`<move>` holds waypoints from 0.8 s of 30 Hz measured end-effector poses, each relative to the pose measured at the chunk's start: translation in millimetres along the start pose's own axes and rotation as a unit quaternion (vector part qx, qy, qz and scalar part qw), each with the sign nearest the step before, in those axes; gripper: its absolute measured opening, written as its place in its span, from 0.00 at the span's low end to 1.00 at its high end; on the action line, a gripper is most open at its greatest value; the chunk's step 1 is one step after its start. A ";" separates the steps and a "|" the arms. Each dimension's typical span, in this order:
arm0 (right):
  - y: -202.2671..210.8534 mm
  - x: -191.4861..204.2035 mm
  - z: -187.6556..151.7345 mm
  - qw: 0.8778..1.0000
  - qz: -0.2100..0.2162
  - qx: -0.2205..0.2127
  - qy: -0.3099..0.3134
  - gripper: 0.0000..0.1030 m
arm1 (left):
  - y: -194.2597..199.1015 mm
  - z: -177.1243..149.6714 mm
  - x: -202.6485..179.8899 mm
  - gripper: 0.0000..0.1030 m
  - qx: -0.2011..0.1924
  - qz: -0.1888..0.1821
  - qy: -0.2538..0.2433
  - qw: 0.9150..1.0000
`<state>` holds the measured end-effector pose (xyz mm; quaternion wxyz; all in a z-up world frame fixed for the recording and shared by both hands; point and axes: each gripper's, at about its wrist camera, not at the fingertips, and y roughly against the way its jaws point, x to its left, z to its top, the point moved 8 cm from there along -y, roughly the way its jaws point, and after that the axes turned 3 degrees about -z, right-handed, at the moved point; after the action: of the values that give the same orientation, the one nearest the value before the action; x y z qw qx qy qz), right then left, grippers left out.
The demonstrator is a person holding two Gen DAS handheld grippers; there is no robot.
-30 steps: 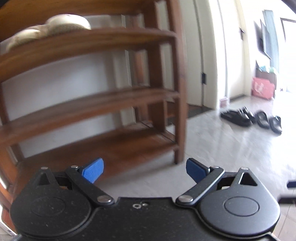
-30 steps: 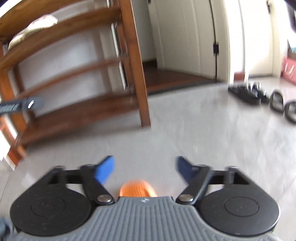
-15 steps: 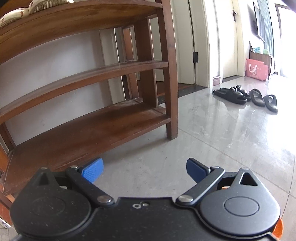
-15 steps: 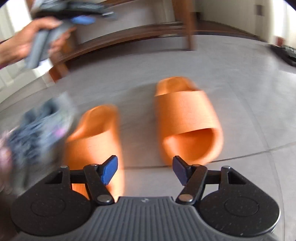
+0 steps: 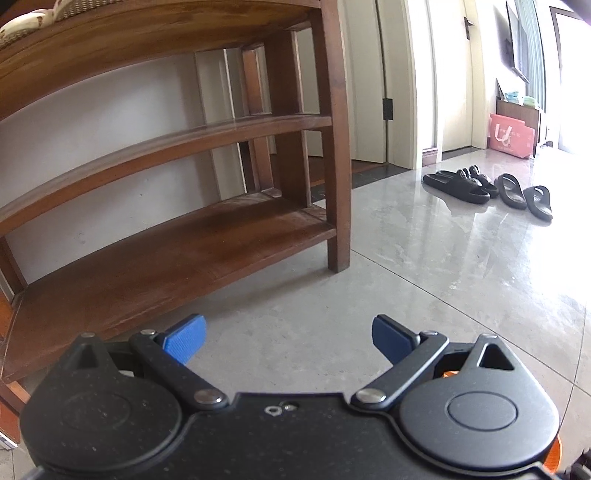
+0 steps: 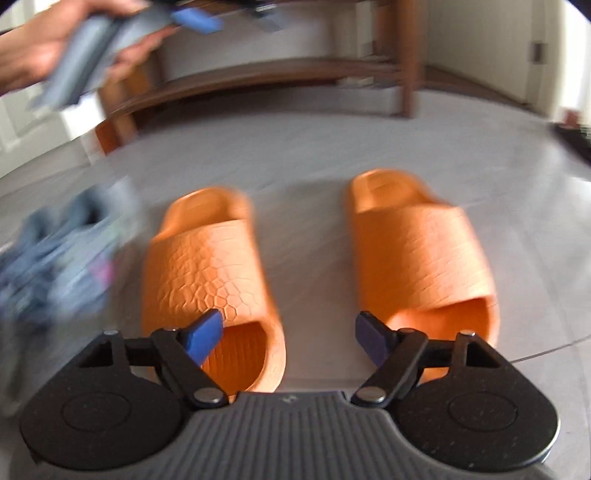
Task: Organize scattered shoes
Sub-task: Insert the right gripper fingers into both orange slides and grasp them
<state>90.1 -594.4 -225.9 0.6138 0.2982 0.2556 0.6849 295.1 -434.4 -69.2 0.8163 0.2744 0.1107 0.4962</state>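
In the right wrist view two orange slides lie side by side on the grey floor, the left slide point(image 6: 207, 269) and the right slide point(image 6: 417, 254). My right gripper point(image 6: 288, 334) is open and empty, hovering just above their near ends with the gap between them under it. A blurred blue-grey shoe point(image 6: 62, 251) lies left of them. My left gripper point(image 5: 288, 336) is open and empty above the floor, facing the wooden shoe rack point(image 5: 177, 236). It also shows in the right wrist view point(image 6: 195, 18), held in a hand. A beige shoe point(image 5: 37, 18) sits on the rack's top shelf.
Several black slippers point(image 5: 487, 188) lie on the floor at the far right by a door frame. A pink bag point(image 5: 509, 136) stands against a cabinet behind them. The rack's front right leg point(image 5: 338, 147) stands on the floor. An orange edge point(image 5: 554, 458) peeks under the left gripper.
My right gripper tilted down from the rack to the floor and came over the orange slides. My left gripper dropped lower in front of the rack and then held nearly still.
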 end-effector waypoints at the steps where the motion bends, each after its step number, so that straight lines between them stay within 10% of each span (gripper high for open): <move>1: -0.9 -2.6 1.9 1.000 -0.003 -0.001 -0.011 0.79 | 0.3 0.5 1.2 0.94 0.000 0.001 0.001 1.000; 9: 21.5 -32.2 -23.0 0.999 -0.032 0.034 -0.002 0.80 | 2.3 -3.5 1.9 0.94 0.006 0.000 -0.005 1.000; 18: -20.0 15.7 0.1 0.981 0.116 0.022 0.156 0.82 | 9.4 -4.4 0.6 0.95 0.006 0.005 -0.019 1.000; 24: -33.2 36.2 5.7 0.980 0.065 0.006 0.189 0.83 | 9.5 -5.6 4.1 0.95 0.009 0.011 -0.018 1.000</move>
<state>114.6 -554.7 -242.2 0.5067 0.1834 0.3512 0.7657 287.5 -425.6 -68.2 0.8100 0.2923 0.0973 0.4989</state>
